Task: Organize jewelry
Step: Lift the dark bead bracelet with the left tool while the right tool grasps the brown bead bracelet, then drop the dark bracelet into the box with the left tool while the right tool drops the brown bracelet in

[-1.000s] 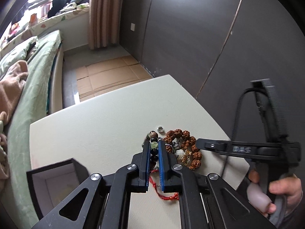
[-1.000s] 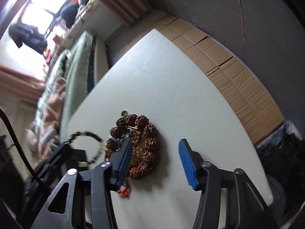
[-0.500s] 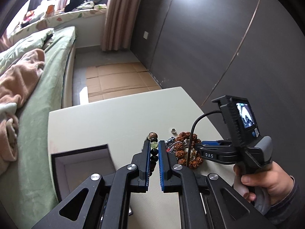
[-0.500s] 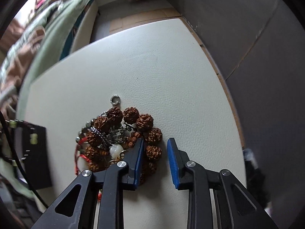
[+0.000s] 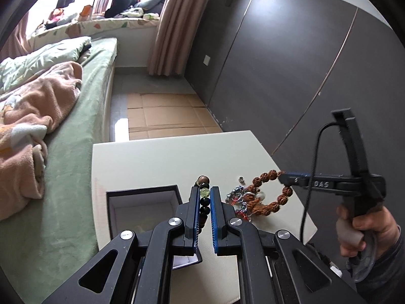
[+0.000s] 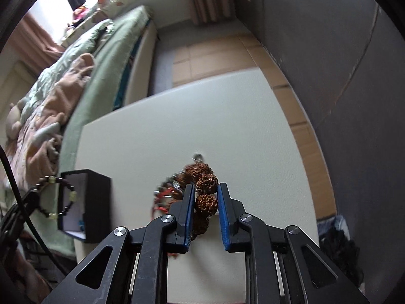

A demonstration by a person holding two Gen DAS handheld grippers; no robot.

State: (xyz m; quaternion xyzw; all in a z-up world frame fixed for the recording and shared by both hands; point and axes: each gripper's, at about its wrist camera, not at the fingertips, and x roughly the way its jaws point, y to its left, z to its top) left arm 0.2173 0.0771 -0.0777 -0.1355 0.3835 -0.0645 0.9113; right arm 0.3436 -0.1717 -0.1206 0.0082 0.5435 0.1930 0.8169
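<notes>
Left gripper [image 5: 204,197] fingers clamp a dark bead bracelet [image 5: 204,200]; right gripper [image 6: 205,197], marked "DAS", has just closed onto a rudraksha bracelet [image 6: 206,201].

A dark grey panelled wall [image 5: 291,58] runs along the right, with a pale switch plate [image 5: 207,59] near a brownish curtain [image 5: 168,25]. Flattened cardboard [image 5: 162,116] covers the floor beside a bed [image 5: 76,131] with green sheet and pinkish blanket [image 5: 38,96]. Daylight enters a cluttered, perhaps cushioned, window ledge [image 5: 101,20]

The tangled jewelry pile [image 6: 168,193] is motion-blurred, and the tool's fingers [image 6: 187,212] hide its near part.
</notes>
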